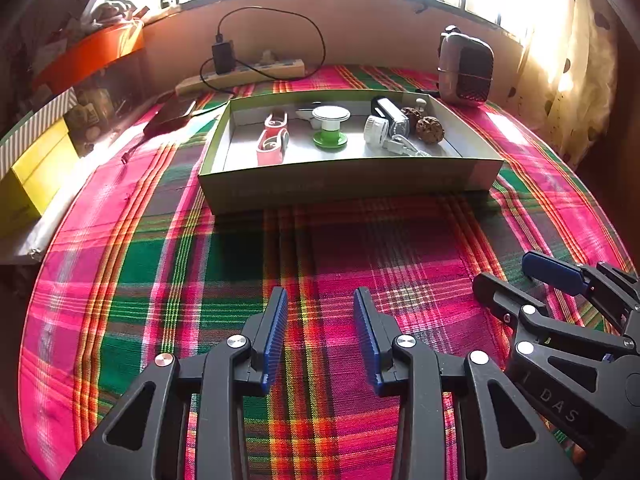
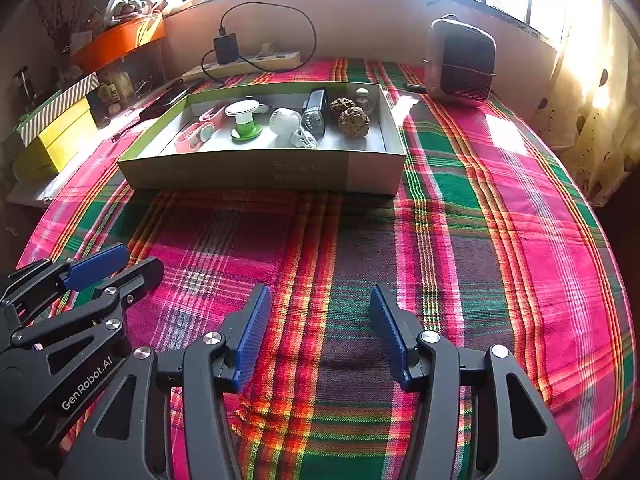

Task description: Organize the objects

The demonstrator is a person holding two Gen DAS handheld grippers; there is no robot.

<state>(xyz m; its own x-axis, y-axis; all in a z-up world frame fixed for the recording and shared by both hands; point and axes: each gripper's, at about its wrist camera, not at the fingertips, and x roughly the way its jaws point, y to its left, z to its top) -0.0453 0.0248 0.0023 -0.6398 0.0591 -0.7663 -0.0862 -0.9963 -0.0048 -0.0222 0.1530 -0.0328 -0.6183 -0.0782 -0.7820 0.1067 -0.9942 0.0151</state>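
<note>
While both units hover low over the plaid cloth (image 2: 460,240), I read the left gripper (image 1: 321,336) and right gripper (image 2: 321,332) as empty, jaws apart. The objects sit inside the shallow box (image 2: 260,174) at the far side, left of the small heater (image 2: 460,62).

The left gripper (image 1: 320,334) hangs open above the plaid cloth (image 1: 224,280); far ahead, a shallow box (image 1: 344,186) holds small items.

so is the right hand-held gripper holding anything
No, the right hand-held gripper is open with only the plaid cloth showing between its fingers.
</note>
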